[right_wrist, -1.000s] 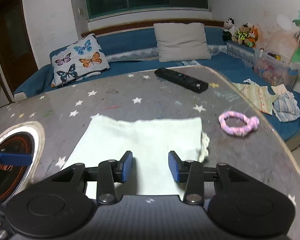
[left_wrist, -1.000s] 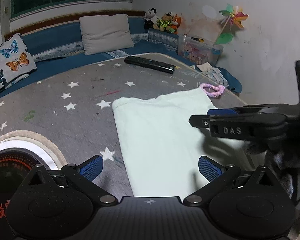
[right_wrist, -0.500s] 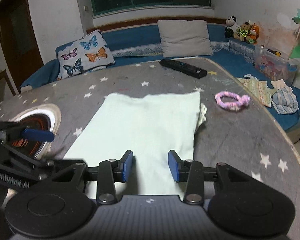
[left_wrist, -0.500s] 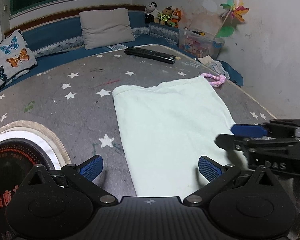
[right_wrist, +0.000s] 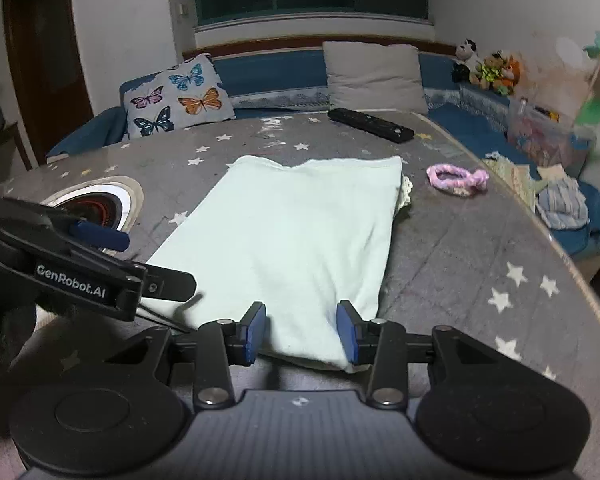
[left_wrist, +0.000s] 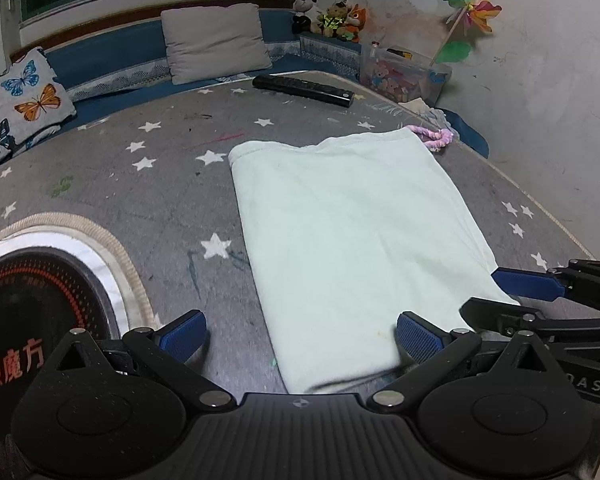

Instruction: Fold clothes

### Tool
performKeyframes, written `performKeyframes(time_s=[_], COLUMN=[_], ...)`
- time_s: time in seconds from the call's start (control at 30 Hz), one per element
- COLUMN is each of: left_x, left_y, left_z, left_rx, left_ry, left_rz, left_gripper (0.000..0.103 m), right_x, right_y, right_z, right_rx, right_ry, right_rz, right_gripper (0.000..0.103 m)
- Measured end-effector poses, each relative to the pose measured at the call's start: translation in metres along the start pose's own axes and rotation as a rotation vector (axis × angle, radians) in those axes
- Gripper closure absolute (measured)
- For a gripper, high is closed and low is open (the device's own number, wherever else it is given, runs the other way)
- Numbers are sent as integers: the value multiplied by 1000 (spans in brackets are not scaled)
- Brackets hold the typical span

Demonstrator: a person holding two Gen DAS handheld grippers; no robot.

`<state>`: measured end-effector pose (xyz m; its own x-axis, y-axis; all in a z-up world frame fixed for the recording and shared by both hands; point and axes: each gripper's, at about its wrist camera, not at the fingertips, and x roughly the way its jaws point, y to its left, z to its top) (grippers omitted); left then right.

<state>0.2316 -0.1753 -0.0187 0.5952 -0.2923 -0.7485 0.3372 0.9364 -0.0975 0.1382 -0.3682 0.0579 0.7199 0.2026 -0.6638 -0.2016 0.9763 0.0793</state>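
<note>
Here, folded cloth (right_wrist: 296,232) ahead, right hand-held gripper (right_wrist: 302,332) over its near edge

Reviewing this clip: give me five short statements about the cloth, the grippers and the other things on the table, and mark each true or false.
1. The pale green cloth lies flat on the star-patterned table. True.
2. The right gripper is clamped on a lifted corner of the cloth. False: its jaws stand apart over the near edge, and the cloth lies flat.
3. The black remote control lies on the cloth. False: it lies on the bare table beyond the cloth's far edge.
4. The pink braided ring lies on the table to the right of the cloth, apart from it. True.
5. The left gripper holds the butterfly cushion. False: its jaws are open and empty, near the cloth's near edge; the cushion sits on the bench.
</note>
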Motion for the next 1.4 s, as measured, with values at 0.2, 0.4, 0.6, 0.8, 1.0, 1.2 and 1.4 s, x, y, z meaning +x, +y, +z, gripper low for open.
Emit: performKeyframes(time_s=[0.2,0.4,0.6,0.8,1.0,1.2,1.4], left_x=[-9,-18,-25,-33,-43,-48,-51], left_y=[-2,-7,-10,-14,-15,-14,-16], left_z=[-7,-14,-20,-27,-34,-41,-47], left_rx=[0,9,17,26,26,17,8], left_ry=[-8,-17,-18,-30,-44,-45,-44], left_rz=[4,7,10,4,5,17,24], left_gripper=[0,0,0,0,0,0,0], right_x=[-7,-14,-19,-22,-25,-29,-32], right_y=[4,10,13,16,19,23,25], right_z=[-4,-10,-16,-21,-28,-34,-36], right_rx=[39,58,97,112,120,108,104], right_ry=[-17,-23,-22,-8,-2,2,2], right_rz=[-22,-53,-63,-74,-90,-107,-106], right_gripper=[63,56,51,39,30,25,20])
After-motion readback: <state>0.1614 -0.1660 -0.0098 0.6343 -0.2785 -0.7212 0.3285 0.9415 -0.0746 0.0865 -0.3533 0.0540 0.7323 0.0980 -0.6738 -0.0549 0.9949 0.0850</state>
